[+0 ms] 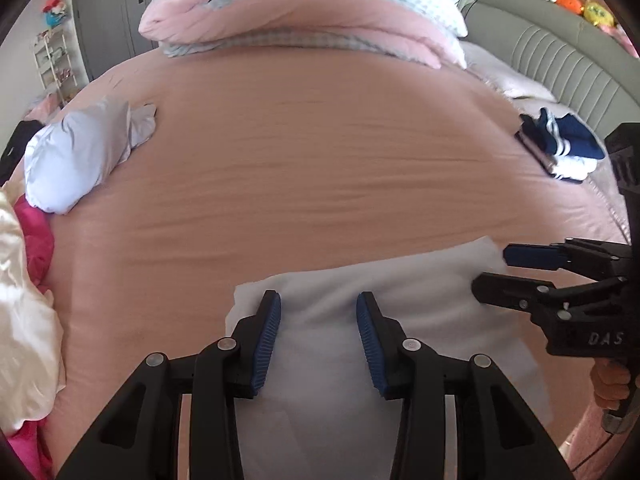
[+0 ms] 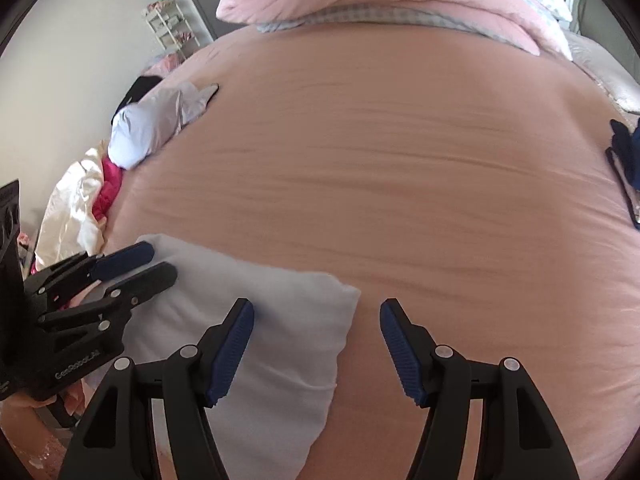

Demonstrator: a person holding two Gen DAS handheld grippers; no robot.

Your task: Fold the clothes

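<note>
Through the left wrist camera we are hovering the left gripper (image 1: 318, 312) over the white cloth (image 1: 420, 308) lying at the near edge of the bed (image 1: 320, 160), jaws spread and pinching nothing, while the right gripper (image 1: 490, 270) is reaching in at the cloth's far right corner, likely to lift it for a fold. Through the right wrist camera we are holding the right gripper (image 2: 316, 320), jaws wide and empty, astride the cloth's (image 2: 280, 320) right edge.

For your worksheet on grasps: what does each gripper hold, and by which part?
Nothing. The left gripper and right gripper stand open over the white garment.
</note>
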